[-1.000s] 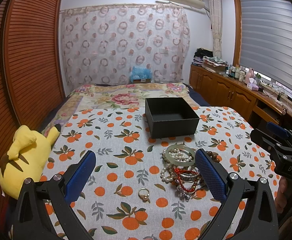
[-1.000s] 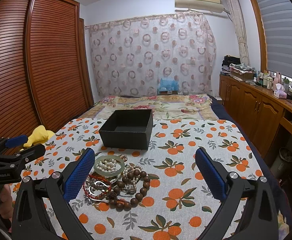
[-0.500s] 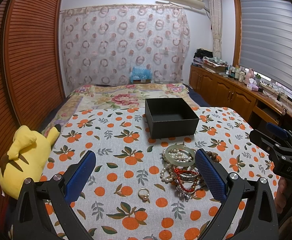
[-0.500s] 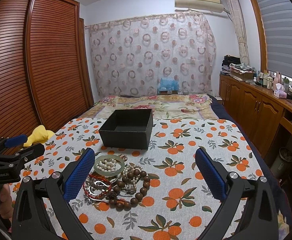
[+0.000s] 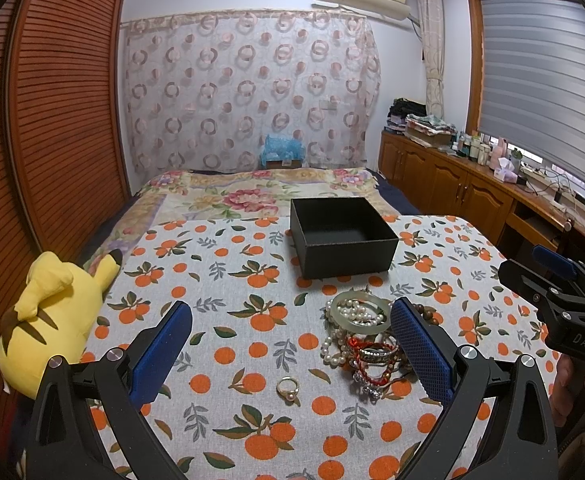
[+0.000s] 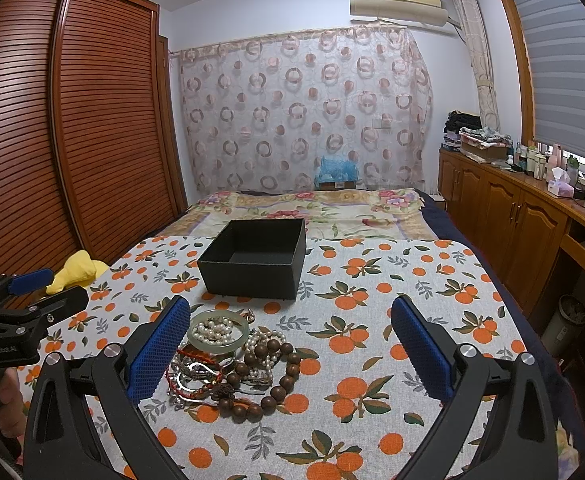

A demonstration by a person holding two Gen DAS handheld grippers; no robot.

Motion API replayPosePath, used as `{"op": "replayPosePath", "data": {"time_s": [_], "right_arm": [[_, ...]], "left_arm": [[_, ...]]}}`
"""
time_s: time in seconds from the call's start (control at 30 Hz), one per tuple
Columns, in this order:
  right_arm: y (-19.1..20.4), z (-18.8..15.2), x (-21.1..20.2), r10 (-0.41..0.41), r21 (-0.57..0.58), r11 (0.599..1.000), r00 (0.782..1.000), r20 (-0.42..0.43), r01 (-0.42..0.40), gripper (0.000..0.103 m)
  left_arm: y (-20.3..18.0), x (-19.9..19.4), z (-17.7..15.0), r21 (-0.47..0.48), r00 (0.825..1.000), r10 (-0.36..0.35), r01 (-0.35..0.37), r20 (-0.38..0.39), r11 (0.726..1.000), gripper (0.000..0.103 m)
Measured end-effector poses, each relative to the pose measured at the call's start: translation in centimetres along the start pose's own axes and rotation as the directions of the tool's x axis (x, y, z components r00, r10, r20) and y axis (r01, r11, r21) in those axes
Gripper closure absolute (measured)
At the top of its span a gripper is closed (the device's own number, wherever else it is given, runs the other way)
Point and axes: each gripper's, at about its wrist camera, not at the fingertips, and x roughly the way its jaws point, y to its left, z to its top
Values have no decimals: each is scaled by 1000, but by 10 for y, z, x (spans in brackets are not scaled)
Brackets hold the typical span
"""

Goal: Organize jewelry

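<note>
A tangled jewelry heap [image 6: 228,356] (pearls, wooden beads, a green bangle) lies by the right gripper's [image 6: 290,354] left finger, perhaps touching; both it and the left gripper [image 5: 290,354] gape wide, empty.

Left wrist view: low over the orange-print cloth [image 5: 228,312], facing forward between own fingers toward the curtain [image 5: 248,92]. Jewelry pile [image 5: 366,340] close, against inner side of right finger; black box [image 5: 342,236] farther ahead, right of centre.

Right wrist view: same height, same heading, offset to the right. Jewelry pile [image 6: 228,360] by inner side of left finger; black box [image 6: 254,262] ahead-left.

Shared: pile, box, cloth, curtain, wardrobe [image 5: 56,120], cabinets [image 6: 516,216]. Other gripper visible at each frame's edge.
</note>
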Motion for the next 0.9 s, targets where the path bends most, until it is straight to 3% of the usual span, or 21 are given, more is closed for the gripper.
{"op": "replayPosePath", "data": {"time_s": [0.9], "right_arm": [[0, -4, 3, 0, -1, 1000, 1000, 2, 0, 2]], "left_arm": [[-1, -9, 10, 0, 1000, -2, 2, 1, 1000, 7]]}}
